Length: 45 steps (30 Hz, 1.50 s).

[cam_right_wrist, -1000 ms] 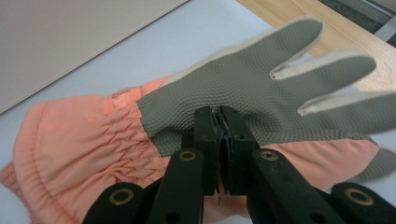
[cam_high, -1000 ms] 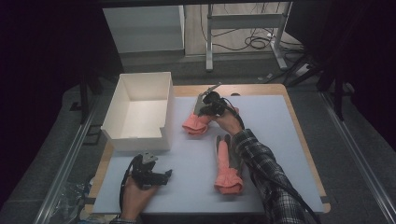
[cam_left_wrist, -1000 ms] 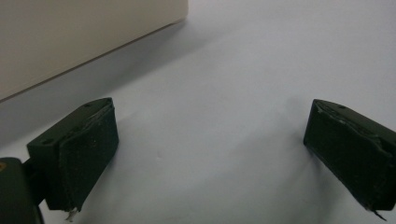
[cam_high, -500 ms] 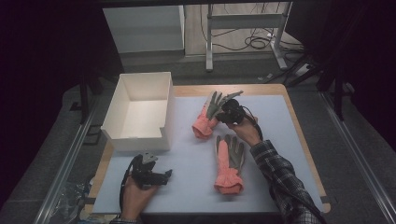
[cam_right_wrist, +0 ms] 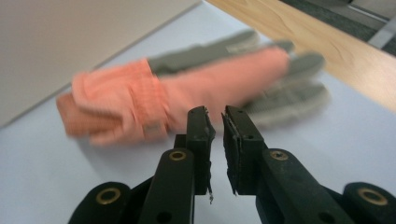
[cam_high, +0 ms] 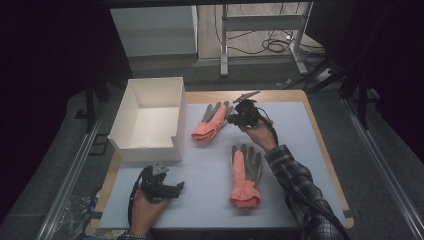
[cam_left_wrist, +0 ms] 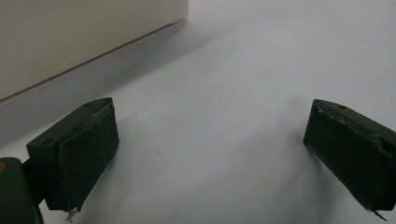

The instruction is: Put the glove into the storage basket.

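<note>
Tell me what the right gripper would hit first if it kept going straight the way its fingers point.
Probably the far glove. The right gripper has its fingers nearly together with nothing between them, aimed at that glove's pink back. How far off it lies is hard to judge, as the glove is blurred.

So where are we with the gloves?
Both gloves lie flat on the mat: one beside the white box, one nearer the person. The right gripper has just let go of the far glove, nothing between its jaws. The left gripper rests open. The box holds nothing.

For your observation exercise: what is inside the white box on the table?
The white box looks empty in the high view: bare floor and inner walls. Its near wall hides the strip of floor just behind it.
</note>
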Available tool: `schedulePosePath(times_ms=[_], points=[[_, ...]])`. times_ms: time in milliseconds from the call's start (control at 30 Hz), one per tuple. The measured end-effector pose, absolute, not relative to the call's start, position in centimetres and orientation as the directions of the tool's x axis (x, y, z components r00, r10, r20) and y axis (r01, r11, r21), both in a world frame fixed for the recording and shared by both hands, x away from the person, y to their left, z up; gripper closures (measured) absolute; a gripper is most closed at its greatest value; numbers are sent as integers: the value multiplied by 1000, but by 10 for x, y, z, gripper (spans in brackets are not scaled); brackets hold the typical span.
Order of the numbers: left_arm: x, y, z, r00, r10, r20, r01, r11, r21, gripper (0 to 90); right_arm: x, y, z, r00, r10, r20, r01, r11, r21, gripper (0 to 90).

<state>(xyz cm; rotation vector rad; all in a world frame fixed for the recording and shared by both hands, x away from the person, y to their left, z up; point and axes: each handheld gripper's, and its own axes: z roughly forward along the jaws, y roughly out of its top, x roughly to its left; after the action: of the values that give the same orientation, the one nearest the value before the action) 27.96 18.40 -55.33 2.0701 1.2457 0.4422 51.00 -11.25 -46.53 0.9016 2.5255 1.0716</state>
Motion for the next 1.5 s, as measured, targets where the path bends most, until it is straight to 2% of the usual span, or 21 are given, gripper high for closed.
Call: schedulePosePath(times_ms=[300,500,767,1067,1400,1500], points=[[279,184,-553,486,872,-53,644,-317,696,33,543,-46,-475,-805,591,-38,405,596,693,825],[279,184,-553,484,873,-54,643,-314,699,35,553,-39,-491,-787,614,-70,440,636,634,830],[279,184,-553,486,872,-51,644,-318,696,34,529,-83,-490,-780,625,-27,442,581,683,847],[280,184,-553,483,874,-54,644,-313,698,33,507,-142,-502,-748,661,61,492,491,718,848],[280,184,-553,482,874,-55,644,-312,698,33,482,-212,-505,-672,740,39,543,456,706,754],[280,184,-553,482,874,-55,644,-311,698,33,477,-220,-501,-661,750,42,548,444,709,741]])
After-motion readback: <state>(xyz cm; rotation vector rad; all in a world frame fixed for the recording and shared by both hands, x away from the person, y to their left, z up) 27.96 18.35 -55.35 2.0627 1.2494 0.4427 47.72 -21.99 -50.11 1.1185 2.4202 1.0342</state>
